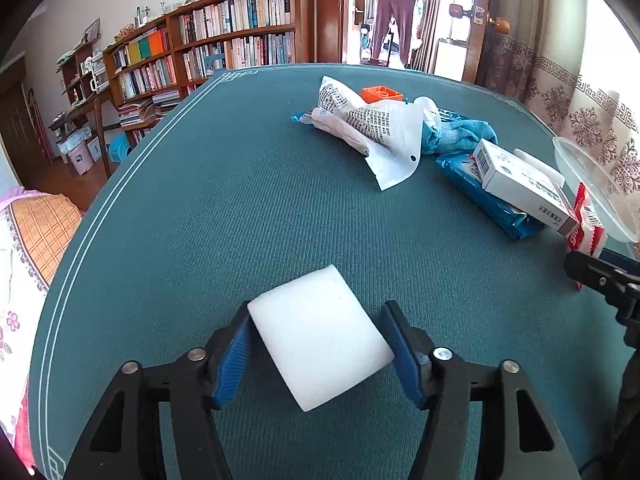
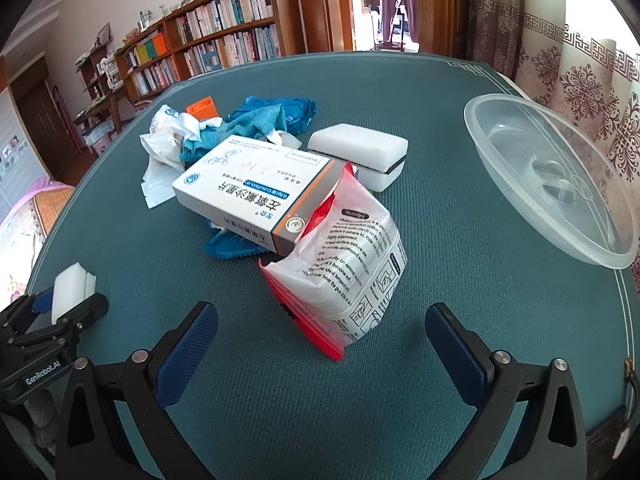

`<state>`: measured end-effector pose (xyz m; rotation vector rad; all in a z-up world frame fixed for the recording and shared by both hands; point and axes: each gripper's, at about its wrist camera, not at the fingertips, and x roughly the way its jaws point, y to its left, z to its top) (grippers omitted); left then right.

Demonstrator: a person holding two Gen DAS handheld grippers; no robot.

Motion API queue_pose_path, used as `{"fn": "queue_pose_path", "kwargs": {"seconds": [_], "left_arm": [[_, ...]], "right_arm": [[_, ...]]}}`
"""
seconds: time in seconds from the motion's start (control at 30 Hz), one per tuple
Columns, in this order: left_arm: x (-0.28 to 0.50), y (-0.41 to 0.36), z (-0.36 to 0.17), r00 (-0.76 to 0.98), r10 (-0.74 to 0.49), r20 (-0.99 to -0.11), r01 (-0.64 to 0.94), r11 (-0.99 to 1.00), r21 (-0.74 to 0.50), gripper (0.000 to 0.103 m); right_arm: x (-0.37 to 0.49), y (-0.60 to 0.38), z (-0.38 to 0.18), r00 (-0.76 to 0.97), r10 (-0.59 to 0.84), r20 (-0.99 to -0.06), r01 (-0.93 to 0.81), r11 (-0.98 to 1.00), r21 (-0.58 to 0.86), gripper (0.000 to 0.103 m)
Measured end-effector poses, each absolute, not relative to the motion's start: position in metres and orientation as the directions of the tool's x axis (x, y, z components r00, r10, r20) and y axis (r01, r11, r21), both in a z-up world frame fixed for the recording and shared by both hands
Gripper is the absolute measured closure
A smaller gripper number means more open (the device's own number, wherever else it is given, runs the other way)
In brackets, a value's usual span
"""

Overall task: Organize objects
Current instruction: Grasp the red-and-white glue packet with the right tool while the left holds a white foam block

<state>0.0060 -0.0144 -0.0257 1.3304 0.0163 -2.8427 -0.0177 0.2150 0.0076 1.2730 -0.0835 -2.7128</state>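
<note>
The left gripper (image 1: 318, 350) is clenched on a white rectangular foam block (image 1: 320, 338), its blue ribbed pads pressing the block's two sides; the block sits tilted between them, low over the dark teal woven table mat (image 1: 224, 208). The right gripper (image 2: 322, 338) stands released, jaws spread wide with nothing pressed, and the red-and-white printed plastic pouch (image 2: 344, 272) lies just ahead, its near corner reaching in between the fingers. A white cardboard medicine box (image 2: 256, 196) leans on that pouch and on a blue wipes packet (image 2: 228, 246). Behind sit a white sponge with a dark band (image 2: 366, 156), a crumpled teal cloth (image 2: 248, 124), a white printed bag (image 1: 364, 124) and an orange plastic brick (image 1: 381, 93). A clear plastic bowl (image 2: 560, 188) rests apart near the mat's right edge. The mat's left half lies open, bounded by thin white border lines. Beyond are wooden bookshelves (image 1: 224, 36), a patterned curtain (image 2: 580, 92) and a doorway
</note>
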Motion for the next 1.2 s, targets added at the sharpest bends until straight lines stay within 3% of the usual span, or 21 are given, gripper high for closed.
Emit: {"fn": "queue_pose_path", "kwargs": {"seconds": [0.33,0.43,0.83,0.9,0.97,1.03,1.07,1.2], "left_arm": [[0.011,-0.004,-0.01,-0.69,0.093,-0.717,-0.1,-0.994,-0.033,0.047],[0.011,-0.004,-0.005,-0.704,0.093,-0.704,-0.103,-0.994,-0.029,0.047],[0.007,0.01,0.002,-0.717,0.144,-0.682,-0.158,-0.987,-0.043,0.047],[0.007,0.01,0.003,-0.719,0.146,-0.679,-0.155,-0.987,-0.047,0.047],[0.008,0.01,0.002,-0.719,0.145,-0.68,-0.155,-0.987,-0.047,0.047],[0.008,0.01,0.003,-0.715,0.14,-0.685,-0.152,-0.987,-0.043,0.047],[0.008,0.011,0.002,-0.713,0.138,-0.687,-0.151,-0.988,-0.041,0.047],[0.011,0.017,0.007,-0.716,0.137,-0.685,-0.157,-0.987,-0.034,0.047]], "right_arm": [[-0.046,0.207,0.048,-0.676,-0.291,-0.677,0.195,-0.957,0.216,0.0],[-0.055,0.211,0.052,-0.69,-0.25,-0.68,0.166,-0.968,0.187,0.0],[-0.039,0.242,0.009,-0.633,-0.286,-0.72,0.063,-0.945,0.32,0.001],[-0.041,0.236,0.005,-0.626,-0.293,-0.723,0.078,-0.946,0.315,0.009],[-0.041,0.233,-0.001,-0.614,-0.309,-0.727,0.095,-0.942,0.321,0.027],[-0.038,0.23,-0.002,-0.627,-0.288,-0.724,0.099,-0.951,0.292,0.035],[-0.037,0.23,-0.003,-0.622,-0.289,-0.727,0.102,-0.951,0.291,0.049],[-0.035,0.234,-0.004,-0.615,-0.311,-0.724,0.096,-0.942,0.323,0.071]]}}
